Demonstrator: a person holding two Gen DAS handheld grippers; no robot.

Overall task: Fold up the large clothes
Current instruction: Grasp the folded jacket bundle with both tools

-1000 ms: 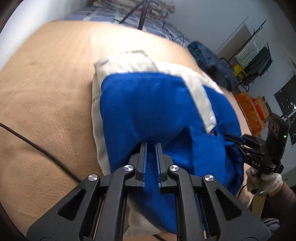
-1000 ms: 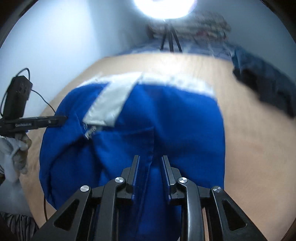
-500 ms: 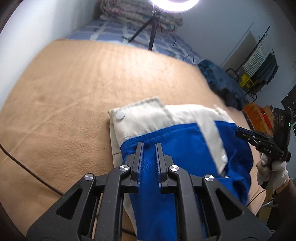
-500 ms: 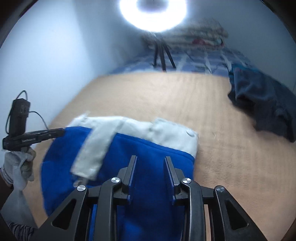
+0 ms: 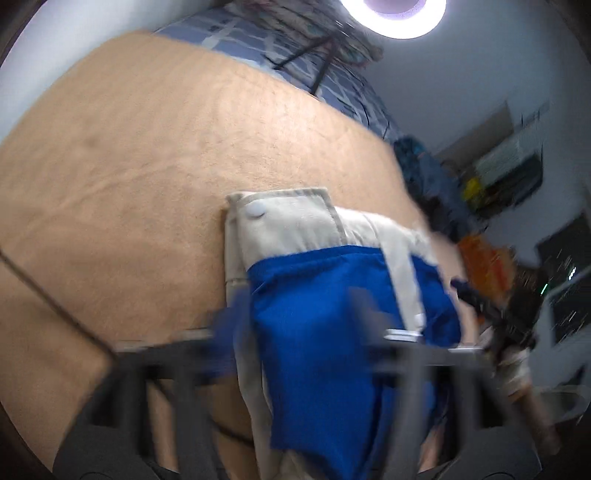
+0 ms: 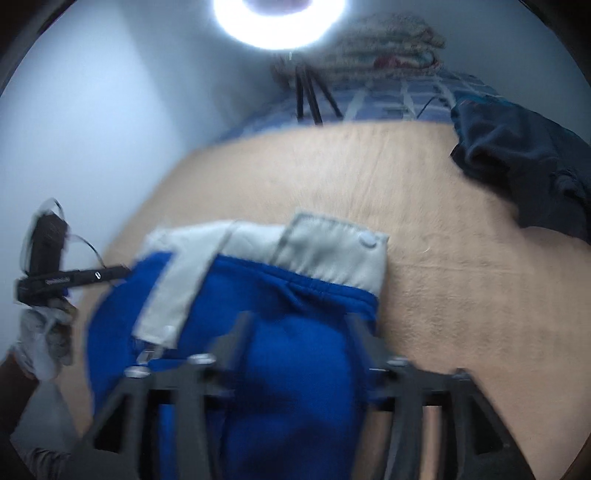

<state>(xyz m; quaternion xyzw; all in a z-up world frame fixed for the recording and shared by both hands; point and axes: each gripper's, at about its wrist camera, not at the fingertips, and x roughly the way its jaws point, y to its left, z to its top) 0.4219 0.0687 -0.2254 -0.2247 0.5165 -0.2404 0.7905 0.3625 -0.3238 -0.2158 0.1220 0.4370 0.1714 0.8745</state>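
Since the earlier frames, both grippers have been releasing the blue garment point(image 5: 325, 325): each pair of jaws has just been opening and is now standing spread, blurred, with the fabric lying between the fingers but not pinched. Folded blue cloth with its grey-white band point(image 6: 325, 254) and snap button point(image 6: 367, 240) is resting on the tan blanket point(image 5: 147, 166). Left gripper point(image 5: 299, 332) and right gripper point(image 6: 299, 343) are flanking it. Beyond, a dark garment point(image 6: 524, 177) is lying under a ring light point(image 6: 280, 22).
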